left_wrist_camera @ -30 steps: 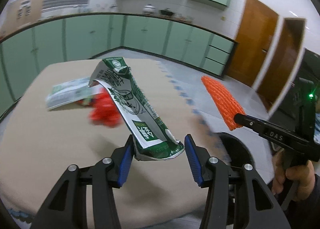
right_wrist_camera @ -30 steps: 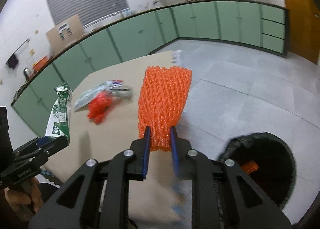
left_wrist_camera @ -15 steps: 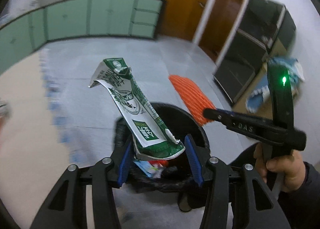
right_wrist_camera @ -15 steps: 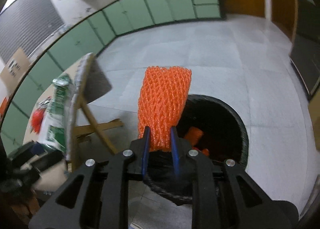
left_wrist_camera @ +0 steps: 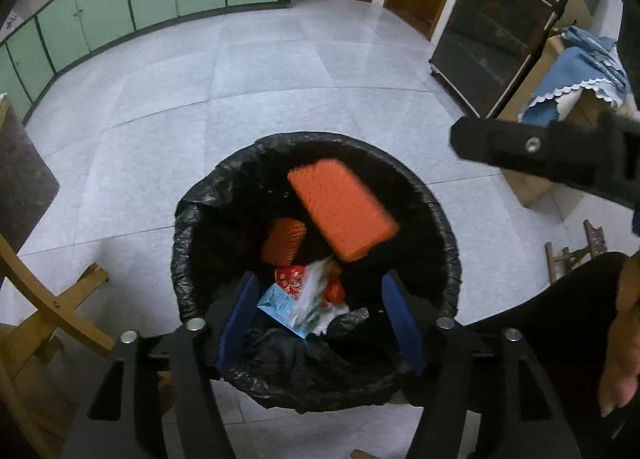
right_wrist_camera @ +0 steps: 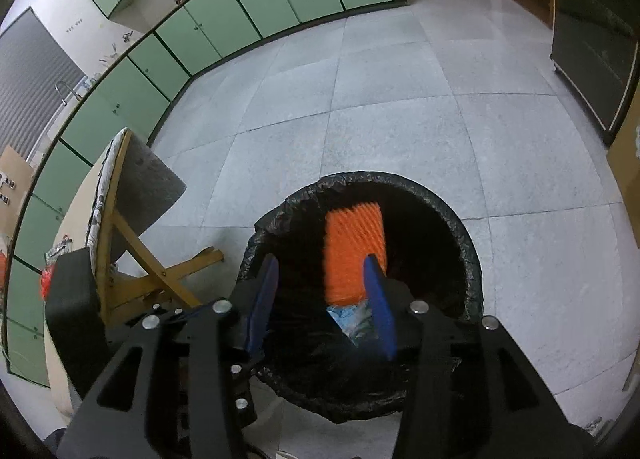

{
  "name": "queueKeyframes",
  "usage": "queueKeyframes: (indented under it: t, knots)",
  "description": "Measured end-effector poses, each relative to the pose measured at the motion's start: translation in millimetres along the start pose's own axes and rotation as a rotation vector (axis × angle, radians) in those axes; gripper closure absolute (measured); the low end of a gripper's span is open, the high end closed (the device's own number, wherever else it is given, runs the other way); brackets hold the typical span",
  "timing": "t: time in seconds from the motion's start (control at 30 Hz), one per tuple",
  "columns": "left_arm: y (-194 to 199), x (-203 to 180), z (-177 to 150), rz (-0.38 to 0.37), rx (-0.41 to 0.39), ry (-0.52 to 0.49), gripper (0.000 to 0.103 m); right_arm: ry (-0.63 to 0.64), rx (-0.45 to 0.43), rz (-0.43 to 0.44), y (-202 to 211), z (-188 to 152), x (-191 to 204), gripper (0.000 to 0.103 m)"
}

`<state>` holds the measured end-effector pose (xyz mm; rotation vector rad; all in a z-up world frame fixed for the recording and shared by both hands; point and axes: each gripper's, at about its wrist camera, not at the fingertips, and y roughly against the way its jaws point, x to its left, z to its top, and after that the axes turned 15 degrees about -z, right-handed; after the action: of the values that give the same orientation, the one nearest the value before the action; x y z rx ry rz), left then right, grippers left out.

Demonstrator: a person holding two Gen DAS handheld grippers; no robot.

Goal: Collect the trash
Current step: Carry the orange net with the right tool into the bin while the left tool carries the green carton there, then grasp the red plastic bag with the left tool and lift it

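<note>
Both grippers are hanging over the black-lined trash bin [left_wrist_camera: 436,215] on the tiled floor as the drop-off step of the trash collection is playing out. The right gripper [right_wrist_camera: 326,301], whose jaws have just been opening, is standing spread with nothing pinched; the orange foam net [right_wrist_camera: 354,251] is blurred and appears to be falling free inside the bin's far side. The left gripper [left_wrist_camera: 320,319], its jaws also having just been opening, is standing wide and empty above the near rim, with a blurred green-and-white carton [left_wrist_camera: 310,307] seemingly dropping among the wrappers at the bin's bottom. A second orange net [left_wrist_camera: 283,241] is lying deeper in the bin. Judging from this, the next move is calling for both hands to lift clear of the rim and swing back toward the table [right_wrist_camera: 68,219] at the left, where more litter seems to be waiting
</note>
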<state>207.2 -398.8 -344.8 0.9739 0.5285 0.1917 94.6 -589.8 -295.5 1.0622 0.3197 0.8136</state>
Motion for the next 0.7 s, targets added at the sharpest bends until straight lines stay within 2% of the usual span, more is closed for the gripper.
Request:
queueKeyframes:
  t: [0.13, 0.3, 0.47, 0.63, 0.7]
  knots:
    - [22.8, -0.8, -12.2, 0.040, -0.033, 0.007, 0.033, -0.020, -0.027, 0.022, 7.1, 2.6, -2.9, 0.059]
    - [86.5, 1.5, -33.0, 0.099, -0.178, 0.051, 0.020, 0.040, -0.057, -0.001, 23.8, -2.6, 11.3, 0.053]
    - [172.3, 12.1, -55.9, 0.218, -0.332, 0.113, 0.011, 0.188, -0.101, 0.009, 52.0, -13.3, 59.6, 0.044]
    - [244.5, 30.2, -85.2, 0.353, -0.436, 0.186, 0.007, 0.315, -0.165, 0.087, 91.7, -28.1, 122.8, 0.026]
    - [270.7, 42.7, -103.9, 0.412, -0.470, 0.231, 0.006, 0.381, -0.189, 0.126, 106.1, -34.4, 154.9, 0.022]
